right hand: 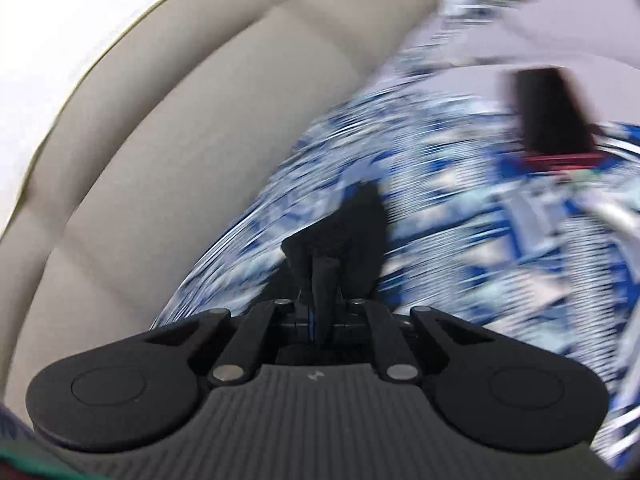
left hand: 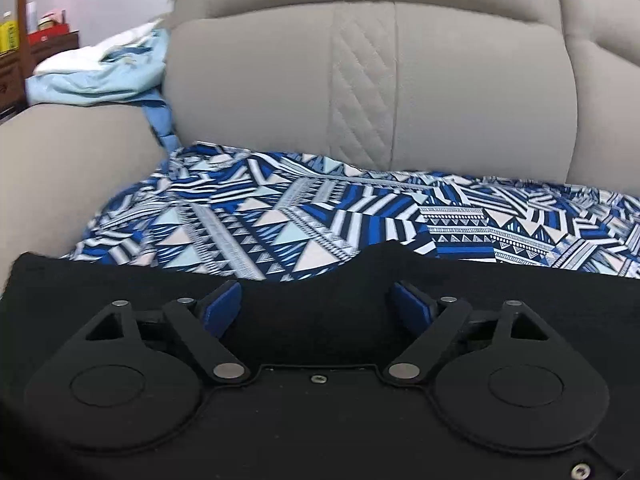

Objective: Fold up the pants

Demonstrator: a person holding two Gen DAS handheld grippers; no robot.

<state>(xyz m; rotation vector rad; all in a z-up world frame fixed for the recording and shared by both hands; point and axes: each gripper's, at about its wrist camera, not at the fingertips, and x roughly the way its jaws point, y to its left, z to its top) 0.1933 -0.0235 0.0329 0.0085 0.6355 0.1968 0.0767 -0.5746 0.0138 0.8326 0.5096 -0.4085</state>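
Observation:
Black pants [left hand: 312, 300] lie across the near part of a blue and white patterned cloth [left hand: 280, 216] on a beige sofa seat. My left gripper [left hand: 316, 304] is open, its blue fingertips [left hand: 222, 308] spread just above the black fabric. My right gripper [right hand: 326, 276] is shut on a bunched fold of the black pants [right hand: 360, 220] and holds it above the patterned cloth [right hand: 460, 220]. The right wrist view is strongly blurred by motion.
The beige sofa backrest [left hand: 360, 92] stands behind the cloth, with an armrest [left hand: 60, 168] at the left. A light blue garment [left hand: 104, 76] lies on the armrest top. A dark object [right hand: 552, 112], blurred, shows at the right in the right wrist view.

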